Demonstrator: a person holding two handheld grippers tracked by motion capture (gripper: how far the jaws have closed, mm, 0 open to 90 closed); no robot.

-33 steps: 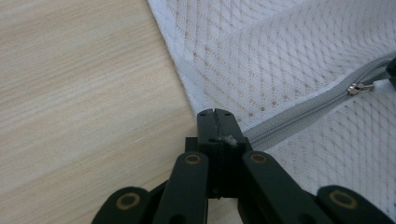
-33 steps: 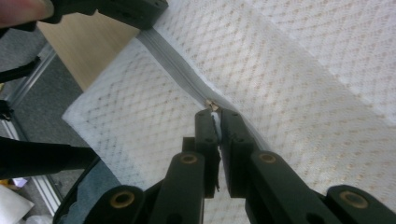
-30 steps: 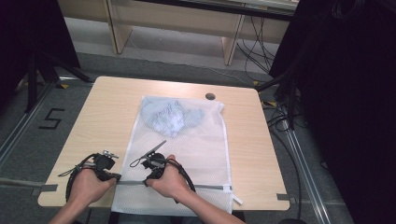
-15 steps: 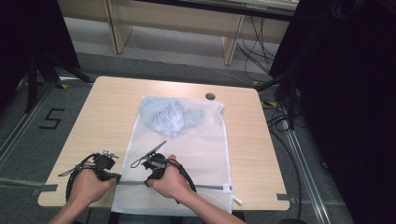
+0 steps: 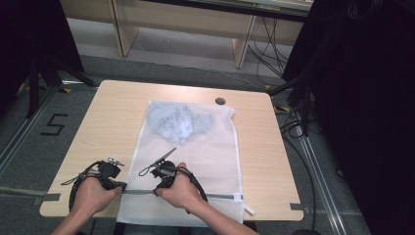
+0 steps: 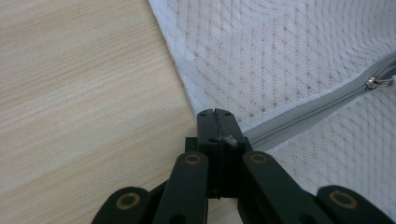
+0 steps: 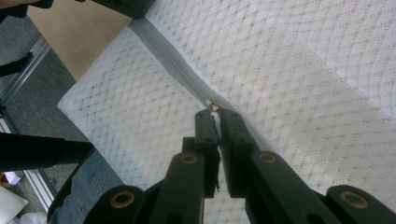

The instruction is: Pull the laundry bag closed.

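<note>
Now our left gripper pinches the zipper end at the mesh bag's near left edge, and our right gripper pinches the zipper pull. We should pull slowly, keeping the end tight.

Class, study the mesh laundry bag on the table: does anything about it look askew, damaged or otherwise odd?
Little stands out. The white mesh bag lies flat, undamaged, though its near end overhangs the table edge. The bluish garment is bunched at the far end. Both grippers, left and right, work at the grey zipper.
</note>
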